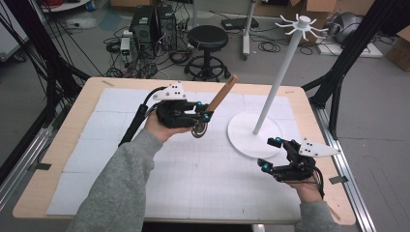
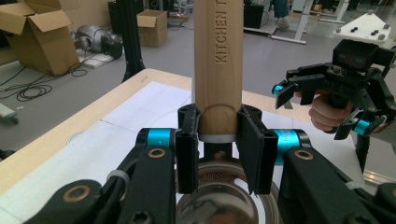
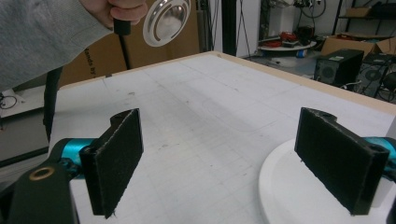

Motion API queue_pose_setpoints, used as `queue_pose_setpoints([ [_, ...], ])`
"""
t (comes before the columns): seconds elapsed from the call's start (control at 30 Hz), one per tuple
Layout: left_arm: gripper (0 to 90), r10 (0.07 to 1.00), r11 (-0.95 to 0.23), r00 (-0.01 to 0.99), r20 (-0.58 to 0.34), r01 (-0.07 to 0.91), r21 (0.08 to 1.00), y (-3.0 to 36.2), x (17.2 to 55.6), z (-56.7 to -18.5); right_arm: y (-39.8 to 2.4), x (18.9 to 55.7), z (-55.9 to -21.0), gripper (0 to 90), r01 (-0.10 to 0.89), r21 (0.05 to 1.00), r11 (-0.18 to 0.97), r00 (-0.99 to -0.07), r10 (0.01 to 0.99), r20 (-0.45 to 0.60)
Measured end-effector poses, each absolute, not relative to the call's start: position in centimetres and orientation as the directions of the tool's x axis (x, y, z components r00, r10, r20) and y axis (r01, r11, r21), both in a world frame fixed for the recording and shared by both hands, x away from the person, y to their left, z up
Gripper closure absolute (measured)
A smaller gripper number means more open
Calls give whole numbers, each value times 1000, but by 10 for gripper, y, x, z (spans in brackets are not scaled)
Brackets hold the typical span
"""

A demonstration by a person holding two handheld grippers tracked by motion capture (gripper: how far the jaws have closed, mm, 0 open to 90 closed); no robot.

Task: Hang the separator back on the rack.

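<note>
Left claw (image 1: pixel 205 116) clamped on the lower end of a wooden handle (image 1: pixel 222 94), lifted clear of the table (image 1: pixel 63 140) near its middle, the handle slanting up and away to the right in the high view. Seen from the left gripper view: both pads pressed flat against the handle (image 2: pixel 218 60) just above a pale metal collar, stamped lettering "KITCHEN T…" cut off by the top edge, so the far end of the handle out of frame. Below the pads, a shiny metal head (image 2: pixel 219 196), mostly hidden behind the jaws and linkages; only a curved rim and some illegible embossing to make out. In the high view that head (image 1: pixel 198 129) just a small dull disc under the claw, too small to name the utensil for certain. From the right gripper view, the same round metal head (image 3: pixel 166 16) glinting at the top edge, partly cropped, beside a grey sleeve (image 3: pixel 44 37). Right claw (image 3: pixel 233 163) spread wide with nothing between the pads, low over the table's near right, just beside the white round base (image 1: pixel 244 133) of a tall white stand (image 1: pixel 280 79); only an arc of that base (image 3: pixel 289 186) visible past the right-hand pad.
</note>
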State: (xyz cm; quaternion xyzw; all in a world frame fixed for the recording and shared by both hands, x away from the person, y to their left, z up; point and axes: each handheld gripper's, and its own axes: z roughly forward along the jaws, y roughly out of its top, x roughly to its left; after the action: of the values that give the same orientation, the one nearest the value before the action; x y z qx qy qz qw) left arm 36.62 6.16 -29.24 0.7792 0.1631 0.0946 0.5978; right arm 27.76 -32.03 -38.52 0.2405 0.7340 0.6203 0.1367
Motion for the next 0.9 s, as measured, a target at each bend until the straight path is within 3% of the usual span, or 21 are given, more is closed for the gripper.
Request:
queue_pose_setpoints([
  [0.9,694,357,-188,932,-58,132,973,44,382,-261,-325,281,-388,146,198,976,94,-840,530,119],
])
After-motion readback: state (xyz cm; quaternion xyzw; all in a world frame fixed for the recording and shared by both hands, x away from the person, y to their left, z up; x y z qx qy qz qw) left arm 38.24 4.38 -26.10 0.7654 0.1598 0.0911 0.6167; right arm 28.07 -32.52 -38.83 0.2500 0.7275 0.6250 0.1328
